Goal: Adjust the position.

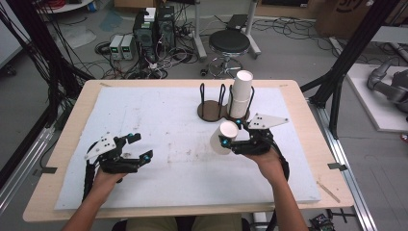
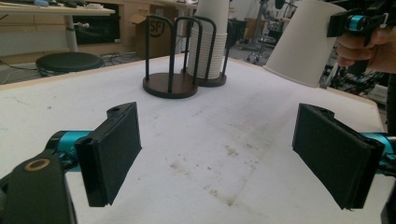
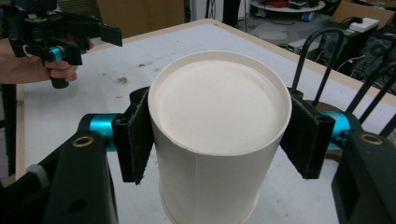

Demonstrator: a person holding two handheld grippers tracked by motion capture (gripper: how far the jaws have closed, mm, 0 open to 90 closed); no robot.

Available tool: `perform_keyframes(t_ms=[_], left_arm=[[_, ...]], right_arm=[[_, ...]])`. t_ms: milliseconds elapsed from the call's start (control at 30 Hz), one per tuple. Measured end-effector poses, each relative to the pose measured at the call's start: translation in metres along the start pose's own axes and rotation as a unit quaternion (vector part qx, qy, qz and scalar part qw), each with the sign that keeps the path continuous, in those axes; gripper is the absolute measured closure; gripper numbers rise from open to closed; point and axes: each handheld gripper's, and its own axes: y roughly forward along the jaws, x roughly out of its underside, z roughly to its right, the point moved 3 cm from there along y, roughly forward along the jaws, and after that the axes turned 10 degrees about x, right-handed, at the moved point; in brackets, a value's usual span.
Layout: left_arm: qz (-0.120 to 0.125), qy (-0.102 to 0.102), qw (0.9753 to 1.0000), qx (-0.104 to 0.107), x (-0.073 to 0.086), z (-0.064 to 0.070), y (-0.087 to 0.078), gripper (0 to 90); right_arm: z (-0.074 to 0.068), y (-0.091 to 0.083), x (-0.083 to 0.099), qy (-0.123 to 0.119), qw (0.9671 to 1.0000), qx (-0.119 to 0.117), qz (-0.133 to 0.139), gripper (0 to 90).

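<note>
Two hand-held grippers over the counter (image 1: 144, 96): left hand-held gripper (image 1: 142, 147) at seven o'clock, right hand-held gripper (image 1: 231, 134) at four o'clock. One loose paper cup (image 1: 223, 137), clamped upside down at centre-right. One stack of paper cups (image 1: 240, 94) at one o'clock, number of cups in it too close to count. Two wire cup holders at twelve to one o'clock: empty holder (image 1: 210, 111) and filled holder (image 1: 230, 102). One white mat (image 1: 159, 125) covering the counter. One black stool (image 1: 229, 43) on the floor beyond, at twelve o'clock.
</note>
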Motion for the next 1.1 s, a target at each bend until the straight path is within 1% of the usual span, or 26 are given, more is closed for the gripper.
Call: perform_keyframes(t_ms=[67, 300, 433, 467, 500, 533, 600, 633, 667, 767, 833, 867, 900, 1000, 1033, 1067, 1100], left_arm=[[0.002, 0.0, 1.0, 0.007, -0.001, 0.001, 0.001, 15.2], [-0.005, 0.005, 0.9996, 0.026, -0.002, 0.006, 0.005, 15.2], [-0.004, 0.008, 0.999, 0.045, -0.004, 0.012, 0.009, 15.2], [-0.002, 0.01, 0.9986, 0.052, -0.005, 0.013, 0.011, 15.2], [0.0, 0.009, 0.9981, 0.06, -0.006, 0.015, 0.012, 15.2], [0.003, 0.009, 0.9976, 0.069, -0.007, 0.017, 0.014, 15.2], [0.003, 0.017, 0.9965, 0.082, -0.009, 0.02, 0.017, 15.2], [0.002, 0.024, 0.996, 0.086, -0.011, 0.022, 0.019, 15.2], [0.005, 0.031, 0.9954, 0.09, -0.012, 0.023, 0.022, 15.2], [0.015, 0.055, 0.9927, 0.106, -0.018, 0.026, 0.028, 15.2], [0.013, 0.058, 0.9914, 0.116, -0.021, 0.028, 0.033, 15.2], [0.011, 0.056, 0.9908, 0.122, -0.022, 0.028, 0.036, 15.2], [0.008, 0.052, 0.9905, 0.127, -0.022, 0.028, 0.039, 15.2], [0.002, 0.046, 0.989, 0.14, -0.023, 0.03, 0.049, 15.1], [0.0, 0.047, 0.9879, 0.148, -0.024, 0.031, 0.053, 15.0], [-0.007, 0.053, 0.9856, 0.161, -0.027, 0.034, 0.061, 15.0], [-0.007, 0.053, 0.9856, 0.161, -0.027, 0.034, 0.061, 15.0]], right_arm=[[-0.002, 0.0, -0.001, 0.0, 1.0, -0.005, 0.001, 34.0], [-0.008, 0.006, -0.001, -0.003, 0.9998, -0.022, -0.002, 33.9], [-0.014, 0.008, -0.003, -0.009, 0.9995, -0.032, -0.001, 33.9], [-0.017, 0.008, -0.003, -0.009, 0.9992, -0.038, -0.002, 33.9], [-0.017, 0.008, -0.003, -0.009, 0.9992, -0.038, -0.002, 33.9], [-0.019, 0.009, -0.003, -0.012, 0.9991, -0.042, -0.001, 33.9], [-0.022, 0.009, -0.004, -0.014, 0.9988, -0.047, -0.001, 33.9], [-0.026, 0.01, -0.005, -0.019, 0.9984, -0.054, 0.0, 33.9], [-0.026, 0.01, -0.005, -0.019, 0.9984, -0.054, 0.0, 33.9], [-0.032, 0.011, -0.006, -0.023, 0.9976, -0.065, 0.001, 33.9], [-0.033, 0.011, -0.007, -0.025, 0.9974, -0.067, 0.003, 33.9], [-0.036, 0.012, -0.008, -0.027, 0.9968, -0.075, 0.003, 33.9], [-0.036, 0.012, -0.008, -0.027, 0.9968, -0.075, 0.003, 33.9], [-0.04, 0.014, -0.009, -0.031, 0.9959, -0.085, 0.005, 33.9], [-0.042, 0.015, -0.01, -0.032, 0.9956, -0.089, 0.005, 34.0], [-0.043, 0.016, -0.01, -0.033, 0.9952, -0.092, 0.006, 34.0], [-0.043, 0.016, -0.01, -0.033, 0.9952, -0.092, 0.006, 34.0]])
